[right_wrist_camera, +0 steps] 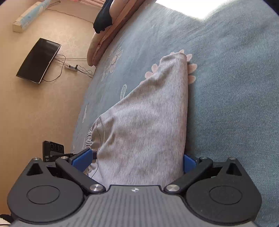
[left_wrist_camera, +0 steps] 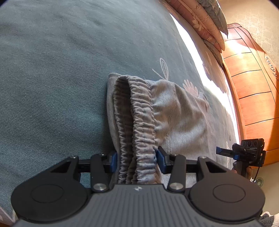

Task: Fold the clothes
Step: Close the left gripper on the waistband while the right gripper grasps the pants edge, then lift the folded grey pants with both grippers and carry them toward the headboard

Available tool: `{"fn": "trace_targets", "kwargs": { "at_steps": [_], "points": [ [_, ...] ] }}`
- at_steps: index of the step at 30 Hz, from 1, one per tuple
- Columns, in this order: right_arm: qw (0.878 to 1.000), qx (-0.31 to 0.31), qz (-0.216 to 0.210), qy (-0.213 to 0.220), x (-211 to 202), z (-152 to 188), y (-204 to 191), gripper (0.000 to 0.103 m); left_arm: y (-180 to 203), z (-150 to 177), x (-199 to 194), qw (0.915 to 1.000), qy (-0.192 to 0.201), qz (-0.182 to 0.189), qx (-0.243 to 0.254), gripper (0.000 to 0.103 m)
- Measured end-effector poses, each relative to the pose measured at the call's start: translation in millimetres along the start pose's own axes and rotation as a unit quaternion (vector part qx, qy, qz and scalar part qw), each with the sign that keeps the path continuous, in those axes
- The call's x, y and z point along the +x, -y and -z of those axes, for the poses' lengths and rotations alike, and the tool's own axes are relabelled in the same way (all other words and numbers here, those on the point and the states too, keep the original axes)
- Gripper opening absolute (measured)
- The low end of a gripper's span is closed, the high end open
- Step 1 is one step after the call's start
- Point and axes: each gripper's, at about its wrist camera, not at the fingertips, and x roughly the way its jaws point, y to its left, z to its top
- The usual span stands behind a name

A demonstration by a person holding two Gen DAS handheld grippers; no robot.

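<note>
Seeing from the left wrist, left to right: spreading wide and bare at the left, a teal bedspread (left_wrist_camera: 52, 69) stitched with pale flowers. Lying on it at the middle, grey trousers (left_wrist_camera: 177, 111), with the gathered elastic waistband (left_wrist_camera: 139, 113) running back towards the camera. Gripping that waistband with the left gripper (left_wrist_camera: 137, 159): jaws partly closed, blue pads (left_wrist_camera: 113, 161) pressing the bunched elastic from both sides. Spreading away to the right of the grip, the trousers' smooth seat. Stacking up at the upper right, flowered pillows (left_wrist_camera: 209, 22) beside a wooden headboard (left_wrist_camera: 252, 83). Hovering at the right edge over the bedspread, the right gripper (left_wrist_camera: 226, 151), held in a hand and only partly showing.

Seeing from the right wrist, left to right: lying on the beige floor, a long pale box (right_wrist_camera: 29, 15), a dark flat screen (right_wrist_camera: 39, 60) and a power strip (right_wrist_camera: 71, 67) with its cables. Hanging over the bed's edge, a pink quilt (right_wrist_camera: 104, 35) with a dark garment (right_wrist_camera: 102, 21) on top. Straddling a raised fold of the grey trousers with the right gripper (right_wrist_camera: 136, 162): jaws standing wide, right pad (right_wrist_camera: 189, 164) touching the fold's edge, left pad (right_wrist_camera: 82, 160) just beside the cloth. Not showing clearly whether those pads are squeezing or only flanking it. Filling the right side, more of the teal bedspread.
</note>
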Motion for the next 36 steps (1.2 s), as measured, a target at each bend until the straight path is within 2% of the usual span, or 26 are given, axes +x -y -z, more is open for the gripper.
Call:
{"fn": "trace_targets", "kwargs": {
  "at_steps": [2, 8, 12, 14, 16, 18, 19, 20, 21, 24, 29, 32, 34, 36],
  "points": [
    [1.000, -0.021, 0.006, -0.003, 1.1, 6.7, -5.6, 0.103, -0.8, -0.3, -0.9, 1.0000, -0.001, 0.001, 0.000, 0.044],
    [1.000, -0.010, 0.011, -0.008, 23.3, -31.3, -4.3, 0.103, 1.2, 3.0, -2.0, 1.0000, 0.006, -0.004, 0.002, 0.044],
    [0.999, -0.041, 0.021, -0.002, 15.7, -17.1, -4.9, 0.096, -5.0, 5.3, -2.2, 0.9998, 0.014, 0.012, -0.011, 0.045],
    [0.998, -0.046, 0.032, 0.007, 11.7, -11.9, -3.6, 0.085, -7.1, 4.7, -2.1, 0.9997, 0.013, 0.016, -0.016, 0.045],
    [0.999, -0.030, 0.026, 0.006, 8.0, -14.8, 3.9, 0.080, -4.4, 4.5, -1.4, 0.9998, 0.012, 0.010, -0.013, 0.045],
    [0.999, -0.019, 0.040, 0.003, 4.8, -17.3, 9.1, 0.065, -1.7, 4.8, -1.3, 0.9999, 0.012, 0.004, -0.008, 0.045],
    [0.998, -0.019, 0.055, 0.003, 3.9, -17.3, 10.3, 0.050, -0.4, 5.5, -1.2, 0.9999, 0.013, 0.001, -0.005, 0.045],
    [0.997, -0.017, 0.069, 0.003, 3.0, -17.2, 11.8, 0.039, 0.7, 6.1, -1.2, 0.9999, 0.014, -0.002, -0.002, 0.045],
    [0.997, -0.010, 0.074, 0.005, 2.8, -16.6, 15.2, 0.021, 1.6, 6.5, -1.3, 0.9999, 0.015, -0.004, 0.001, 0.045],
    [0.997, 0.007, 0.074, 0.009, 2.6, -14.7, 22.3, 0.016, 8.8, 7.2, -0.5, 0.9996, 0.016, -0.022, 0.005, 0.042],
    [0.988, -0.063, 0.142, 0.024, 11.5, -3.5, -8.8, 0.016, 37.4, 8.3, 2.8, 0.9951, 0.015, -0.087, 0.044, 0.040],
    [0.978, -0.107, 0.176, 0.032, 16.3, 3.8, -29.2, 0.014, 49.2, 12.1, 0.2, 0.9916, 0.025, -0.107, 0.068, 0.037],
    [0.977, -0.115, 0.177, 0.038, 14.3, 6.3, -38.7, 0.012, 54.7, 15.3, -5.2, 0.9908, 0.037, -0.107, 0.074, 0.034],
    [0.981, -0.110, 0.152, 0.049, 6.9, 7.6, -45.9, 0.012, 60.8, 18.0, -10.9, 0.9906, 0.049, -0.103, 0.075, 0.033]
  ]
}}
